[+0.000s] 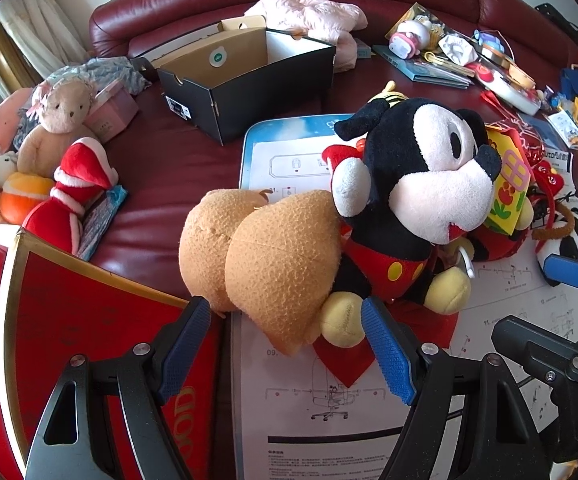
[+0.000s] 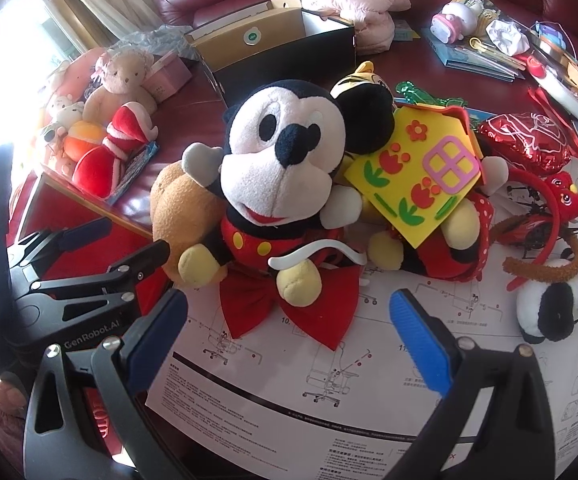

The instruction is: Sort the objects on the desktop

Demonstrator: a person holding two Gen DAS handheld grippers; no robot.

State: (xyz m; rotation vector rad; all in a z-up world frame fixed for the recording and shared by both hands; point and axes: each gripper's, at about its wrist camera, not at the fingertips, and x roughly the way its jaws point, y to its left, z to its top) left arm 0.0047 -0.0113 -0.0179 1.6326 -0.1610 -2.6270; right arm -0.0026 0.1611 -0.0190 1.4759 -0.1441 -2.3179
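Note:
A Mickey Mouse plush (image 1: 421, 184) (image 2: 281, 168) sits on a printed instruction sheet (image 1: 329, 420) (image 2: 329, 400), leaning on a tan plush (image 1: 273, 256) (image 2: 181, 208). My left gripper (image 1: 289, 332) is open, its blue pads on either side of the tan plush's near end without squeezing it. In the right wrist view, my right gripper (image 2: 289, 320) is open just in front of Mickey's feet and a red bow (image 2: 289, 308), holding nothing. A yellow foam house (image 2: 417, 176) leans on another plush behind Mickey. Each gripper also shows in the other's view: right gripper (image 1: 549, 304), left gripper (image 2: 129, 236).
An open black cardboard box (image 1: 249, 92) (image 2: 289, 60) stands behind the toys. A red box (image 1: 69, 300) lies near left, with a heap of plush toys (image 1: 49, 160) beyond it. A panda plush (image 2: 557, 304), red foil heart (image 2: 529, 140) and small clutter (image 1: 469, 52) fill the right.

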